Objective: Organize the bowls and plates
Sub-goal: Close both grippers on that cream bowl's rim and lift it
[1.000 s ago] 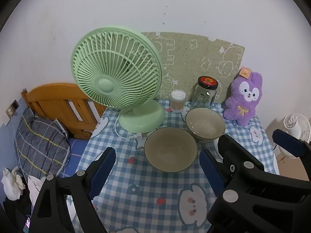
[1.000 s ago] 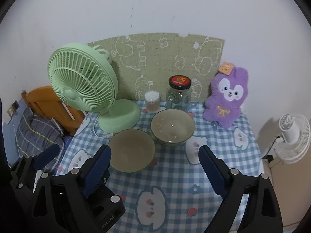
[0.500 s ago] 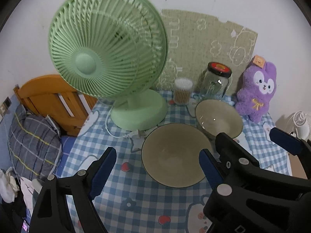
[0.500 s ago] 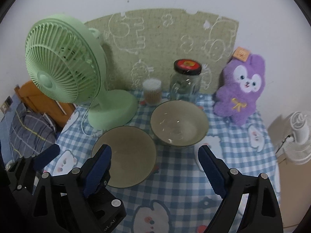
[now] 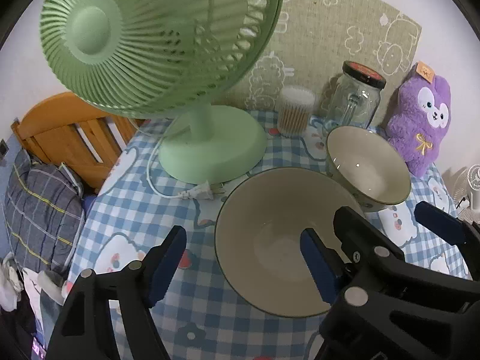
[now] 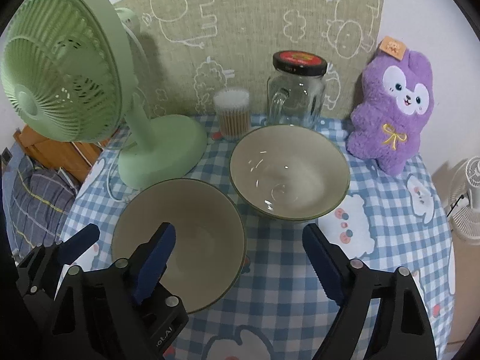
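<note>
I had the left gripper point(image 5: 243, 258) and right gripper point(image 6: 240, 253) apart, jaws just closing slightly, gripping nothing, over two bowls: near bowl point(image 5: 270, 240), far bowl point(image 6: 289, 174), mid-table point(image 6: 390, 240).

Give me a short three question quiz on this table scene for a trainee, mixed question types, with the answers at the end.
1. True or false: the near bowl and the far bowl are stacked together.
2. Multiple choice: what stands directly behind the far bowl? A. the glass jar B. the green fan C. the purple plush
3. Fill in: the left tongs and right tongs are both ____, with nothing gripped.

Key
1. False. They sit side by side on the checked tablecloth.
2. A.
3. Open. Both have just been closing a little, with no pad pressing on a bowl.
</note>
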